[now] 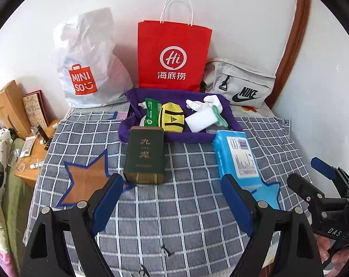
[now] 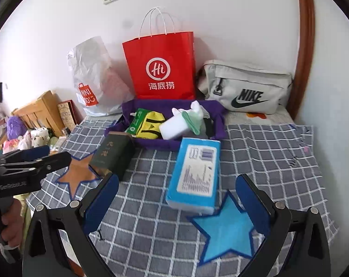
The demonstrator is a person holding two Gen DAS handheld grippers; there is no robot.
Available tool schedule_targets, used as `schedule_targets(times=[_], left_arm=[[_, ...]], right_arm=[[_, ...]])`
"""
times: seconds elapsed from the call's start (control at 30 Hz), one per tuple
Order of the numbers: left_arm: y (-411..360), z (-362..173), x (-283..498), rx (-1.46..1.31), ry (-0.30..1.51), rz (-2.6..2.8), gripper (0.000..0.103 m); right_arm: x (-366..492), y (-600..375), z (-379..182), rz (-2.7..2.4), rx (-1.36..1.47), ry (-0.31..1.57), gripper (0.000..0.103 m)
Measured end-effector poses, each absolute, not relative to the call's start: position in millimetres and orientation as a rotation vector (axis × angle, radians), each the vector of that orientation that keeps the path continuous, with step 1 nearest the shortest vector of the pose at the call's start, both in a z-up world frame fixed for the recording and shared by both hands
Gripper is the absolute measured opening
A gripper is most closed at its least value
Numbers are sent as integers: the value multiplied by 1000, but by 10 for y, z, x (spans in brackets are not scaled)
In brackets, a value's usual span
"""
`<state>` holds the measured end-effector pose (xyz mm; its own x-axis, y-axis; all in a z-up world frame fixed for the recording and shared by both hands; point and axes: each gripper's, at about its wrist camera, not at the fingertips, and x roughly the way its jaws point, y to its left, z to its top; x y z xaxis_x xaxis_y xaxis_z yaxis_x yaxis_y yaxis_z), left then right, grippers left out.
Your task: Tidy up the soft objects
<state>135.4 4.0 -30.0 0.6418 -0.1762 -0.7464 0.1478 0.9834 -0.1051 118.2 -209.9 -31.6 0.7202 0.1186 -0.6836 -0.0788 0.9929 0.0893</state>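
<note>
Two hand-held tongs hover over a grey checked blanket [image 1: 174, 207] on a bed, both spread wide and holding nothing.

Nearest, in the left wrist view, the left gripper [image 1: 172, 200] is released, its blue pads clear of the blanket. In the right wrist view, the right gripper [image 2: 176, 198] is likewise released, its pads either side of a blue star patch [image 2: 225, 233] without touching it.

Just beyond, at 12 o'clock from the right gripper, lies a blue tissue pack [image 2: 195, 173], its near end overlapping the blue star. At 12 o'clock from the left gripper stands a dark green box [image 1: 145, 157], beside an orange star patch [image 1: 86, 184] at 10 o'clock.

Farther on sits a purple cloth tray [image 1: 165, 136] already holding a yellow pouch [image 1: 171, 118], a green wipes packet [image 1: 151, 112], a white sponge [image 1: 202, 118] and white cloth.

Against the wall stand a red paper bag [image 1: 174, 55], a white plastic bag [image 1: 89, 67] and a grey Nike bag [image 1: 241, 85].

Likely next: the tissue pack. Best to close across its narrow width, gently, since it will squash, then lift it clear before carrying it to the tray.
</note>
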Motion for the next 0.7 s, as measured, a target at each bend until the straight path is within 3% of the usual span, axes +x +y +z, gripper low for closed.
schedule_targets(times=[0.37,0.53,0.7], left_arm=[[-15,-205,737,-45,802,-177,91],[-48,-170,589,-29,777,-147,103],[-116,-153,499,-12,770,-146,103]], right_arm=[[581,-2188,-246,91,56,721,103],[409,-2250,-166,89,72,692,103],[315,-2254,-135,88,72,683,103]])
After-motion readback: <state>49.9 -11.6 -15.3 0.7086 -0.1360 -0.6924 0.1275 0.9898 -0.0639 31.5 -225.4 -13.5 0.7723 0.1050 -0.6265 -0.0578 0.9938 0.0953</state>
